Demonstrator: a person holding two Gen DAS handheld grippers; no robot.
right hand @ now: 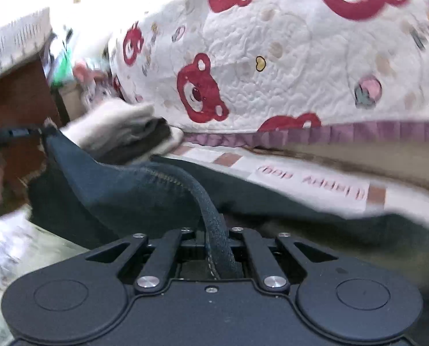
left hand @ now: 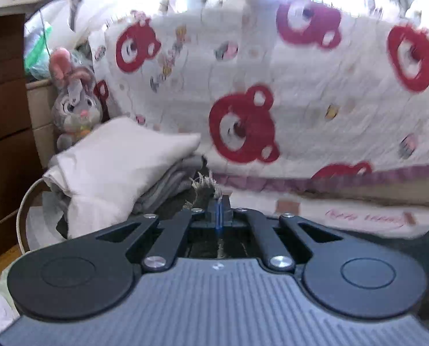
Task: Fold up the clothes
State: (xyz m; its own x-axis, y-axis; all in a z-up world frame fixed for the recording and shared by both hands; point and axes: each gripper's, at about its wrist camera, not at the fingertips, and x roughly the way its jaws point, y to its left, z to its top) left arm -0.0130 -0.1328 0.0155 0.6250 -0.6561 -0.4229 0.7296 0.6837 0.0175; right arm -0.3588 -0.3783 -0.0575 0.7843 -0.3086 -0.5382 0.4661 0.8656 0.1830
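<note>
Dark denim jeans (right hand: pixel 122 190), stitched seam and frayed hem visible, are spread over the bed in front of the bear-print quilt (right hand: pixel 272 57). Right gripper (right hand: pixel 214 239) is closed tight on a thick seam of the jeans. Left gripper (left hand: pixel 218 204) is pinched fully together on the frayed hem (left hand: pixel 204 187). Folded pale clothes (left hand: pixel 122 158) are stacked left of the quilt, beside a plush rabbit (left hand: pixel 74 103). Edges are motion-blurred; the jeans' far end is cut off.
</note>
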